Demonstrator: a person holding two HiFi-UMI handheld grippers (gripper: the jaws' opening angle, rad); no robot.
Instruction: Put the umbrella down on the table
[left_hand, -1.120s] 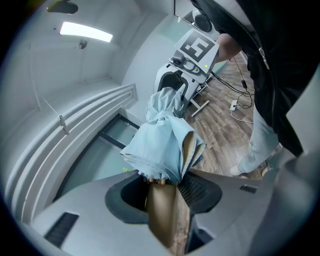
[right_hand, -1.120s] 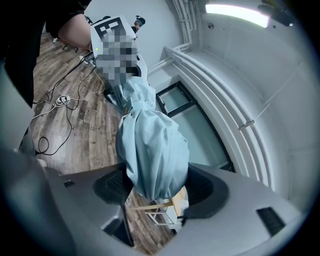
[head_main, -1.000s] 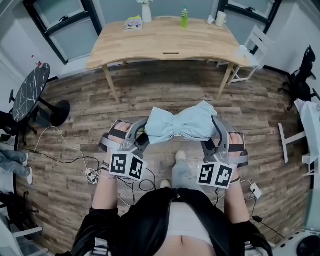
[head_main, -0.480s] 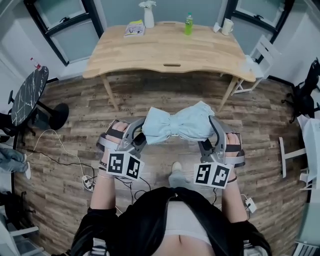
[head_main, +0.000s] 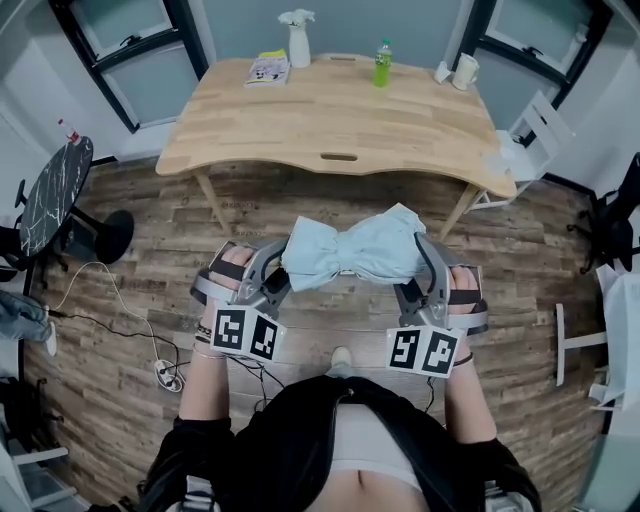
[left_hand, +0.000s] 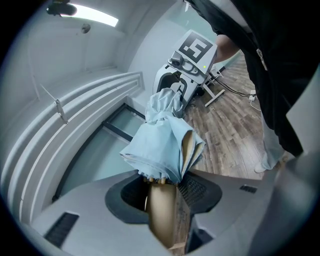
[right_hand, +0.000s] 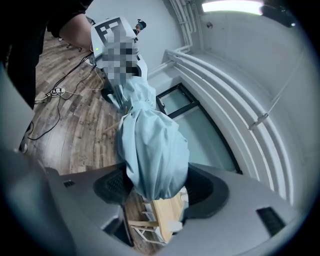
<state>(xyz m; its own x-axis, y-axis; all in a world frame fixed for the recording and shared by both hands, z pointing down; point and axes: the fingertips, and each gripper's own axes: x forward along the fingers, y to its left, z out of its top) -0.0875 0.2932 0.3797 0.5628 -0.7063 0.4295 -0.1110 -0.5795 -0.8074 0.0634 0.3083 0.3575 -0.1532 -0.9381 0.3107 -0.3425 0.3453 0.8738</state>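
Left tool (head_main: 280, 277) & right tool (head_main: 424, 268) each clamped on folded umbrella (head_main: 355, 250) ends, short of surface (head_main: 330, 110) near edge.

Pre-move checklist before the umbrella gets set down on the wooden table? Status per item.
1. Left gripper grip: jaws clamped on the umbrella at its handle: ok.
2. Right gripper grip: jaws clamped on the fabric end: ok.
3. Umbrella folded, roughly level between both grippers: ok.
4. Umbrella above the table: not ok, it hangs over the floor, short of the near edge.
5. Landing area: front and middle bare; white bottle, green bottle, mug and booklet sit along the far edge: ok.
6. Umbrella strap fastened: cannot tell.
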